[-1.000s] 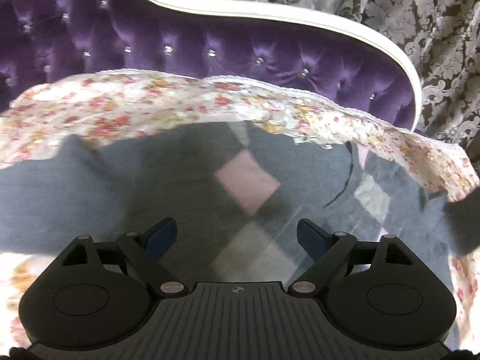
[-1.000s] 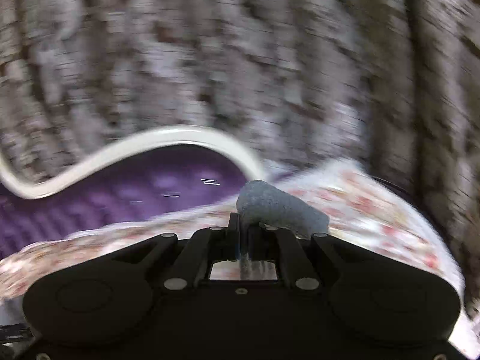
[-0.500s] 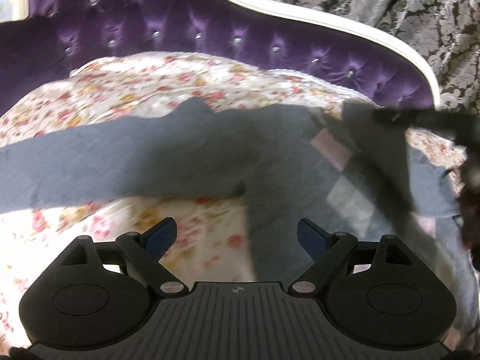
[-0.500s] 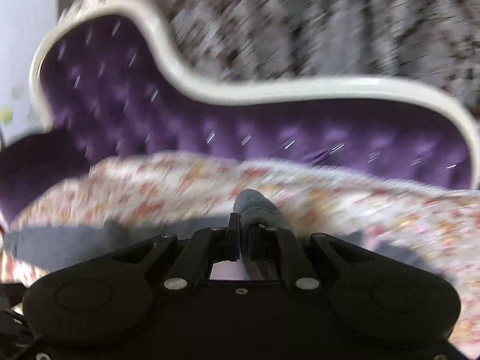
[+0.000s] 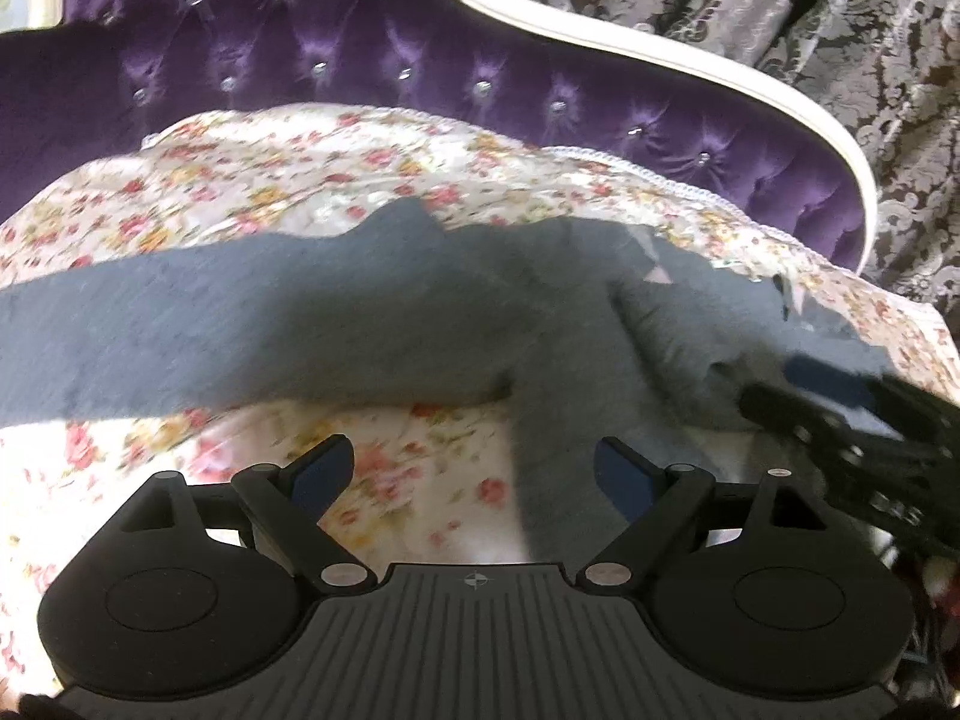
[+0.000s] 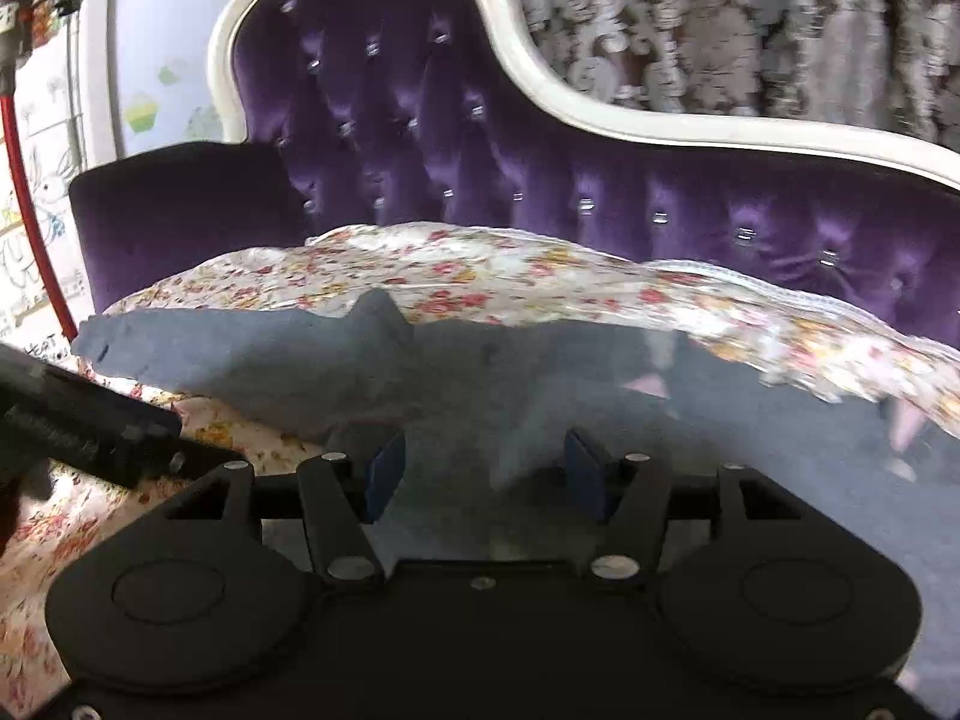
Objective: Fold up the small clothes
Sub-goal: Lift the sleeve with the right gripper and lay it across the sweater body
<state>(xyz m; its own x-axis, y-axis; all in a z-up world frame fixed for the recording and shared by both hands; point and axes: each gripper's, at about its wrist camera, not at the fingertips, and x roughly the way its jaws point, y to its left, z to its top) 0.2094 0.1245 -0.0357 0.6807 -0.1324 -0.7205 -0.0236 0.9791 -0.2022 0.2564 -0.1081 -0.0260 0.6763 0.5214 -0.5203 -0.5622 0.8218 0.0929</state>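
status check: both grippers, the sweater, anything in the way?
Left hand-held gripper open, empty. Right hand-held gripper open, over grey sweater. Sweater flat on floral sheet, one sleeve stretched out. No obstruction seen.

tufted sofa back (image 6: 540, 180) walls far side, floral sheet (image 5: 372, 498) open nearside

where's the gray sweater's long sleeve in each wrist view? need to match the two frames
Left wrist: sleeve is a broad gray band from the left edge to centre, above the open left gripper.
Right wrist: sleeve lies left of centre, cuff toward the left edge, above and left of the open right gripper.
Shared landmark: purple tufted sofa back behind the floral cover.
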